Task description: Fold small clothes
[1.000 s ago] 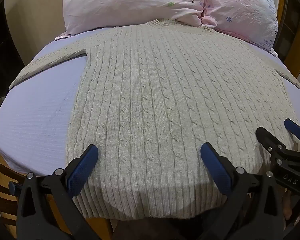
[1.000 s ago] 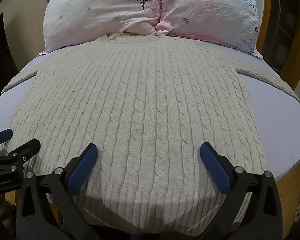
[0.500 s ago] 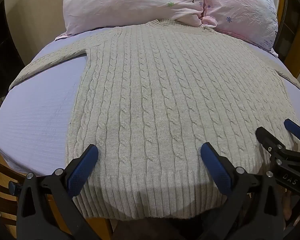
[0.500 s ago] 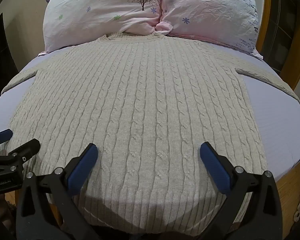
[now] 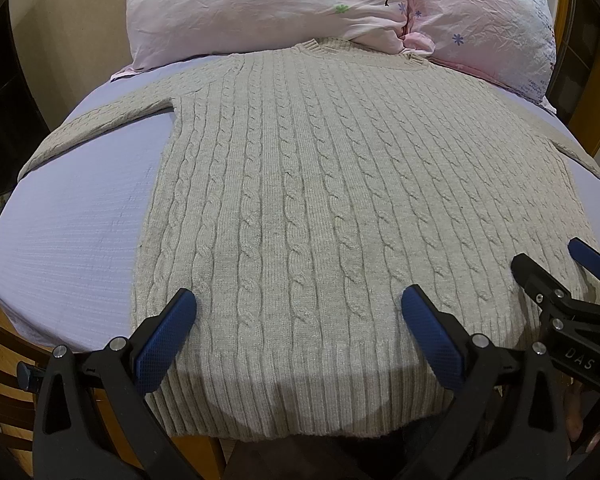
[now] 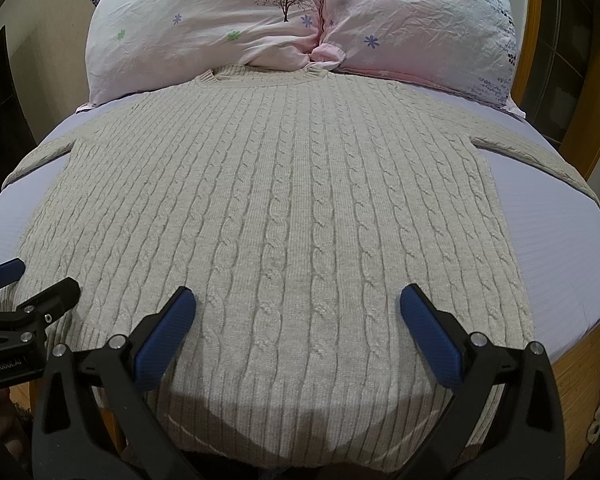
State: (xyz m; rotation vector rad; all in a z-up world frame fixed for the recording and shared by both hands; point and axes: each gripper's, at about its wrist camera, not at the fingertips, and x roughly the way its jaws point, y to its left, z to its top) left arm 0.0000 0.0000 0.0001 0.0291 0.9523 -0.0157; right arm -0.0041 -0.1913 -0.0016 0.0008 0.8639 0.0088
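Observation:
A beige cable-knit sweater (image 5: 320, 200) lies flat on the lavender bed sheet (image 5: 72, 240), neck toward the pillows, hem at the near edge, both sleeves spread out sideways. It also fills the right wrist view (image 6: 284, 220). My left gripper (image 5: 298, 304) is open and empty, hovering over the hem's left half. My right gripper (image 6: 298, 304) is open and empty over the hem's right half. The right gripper also shows at the right edge of the left wrist view (image 5: 556, 268). The left gripper shows at the left edge of the right wrist view (image 6: 32, 280).
Two pink flowered pillows (image 6: 300, 28) lie at the head of the bed, touching the sweater's collar. A wooden bed frame (image 6: 580, 392) runs along the near edge and right side. Dark furniture (image 5: 0, 112) stands to the left.

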